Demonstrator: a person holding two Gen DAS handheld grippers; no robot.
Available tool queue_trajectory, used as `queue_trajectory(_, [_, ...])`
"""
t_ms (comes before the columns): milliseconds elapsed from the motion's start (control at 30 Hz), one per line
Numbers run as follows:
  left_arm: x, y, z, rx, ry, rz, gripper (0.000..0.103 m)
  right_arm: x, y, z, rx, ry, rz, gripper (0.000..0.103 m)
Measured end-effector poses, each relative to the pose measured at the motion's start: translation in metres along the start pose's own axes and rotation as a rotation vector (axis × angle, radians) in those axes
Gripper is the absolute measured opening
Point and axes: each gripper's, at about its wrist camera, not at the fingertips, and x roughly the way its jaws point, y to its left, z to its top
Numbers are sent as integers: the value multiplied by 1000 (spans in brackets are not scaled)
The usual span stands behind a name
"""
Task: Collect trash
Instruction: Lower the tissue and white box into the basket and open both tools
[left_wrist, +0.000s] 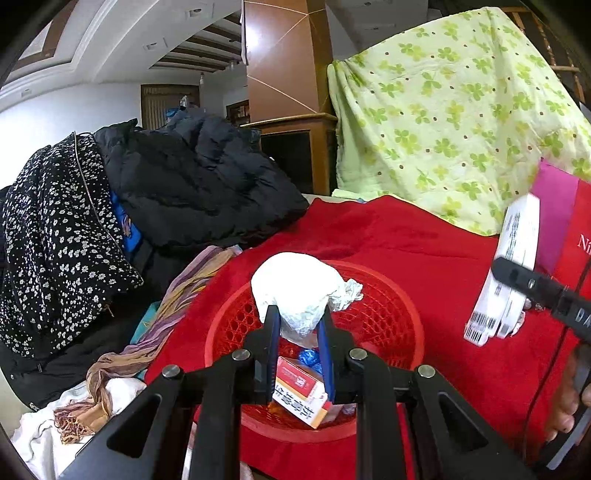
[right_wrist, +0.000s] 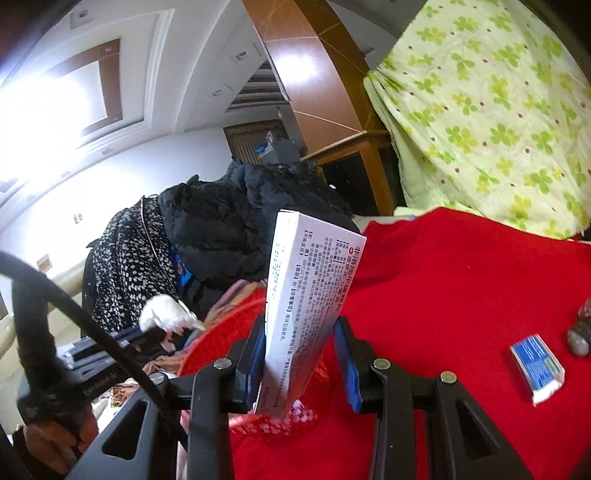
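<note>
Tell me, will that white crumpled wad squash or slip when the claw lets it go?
The white crumpled wad looks like soft paper, so it probably squashes easily; the left claw already dents its sides. It seems light and would likely drop limply into the red basket, not roll.

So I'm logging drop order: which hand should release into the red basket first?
Probably left: the left gripper holds the crumpled tissue directly over the red basket; the white box sits nearer its rim.
</note>
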Motion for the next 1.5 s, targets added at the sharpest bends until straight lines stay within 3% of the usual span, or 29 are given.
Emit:
queue_trajectory(300, [7,6,3,5,0,47,21,29,32,19,-24,-40,37,38])
queue_trajectory(533, [18,13,1,15,14,85,21,51,49,5,-84,-15,38,38])
queue_trajectory(1500, [71,8,-5,44,117,140,21,96,45,-31,-199,95,40,38])
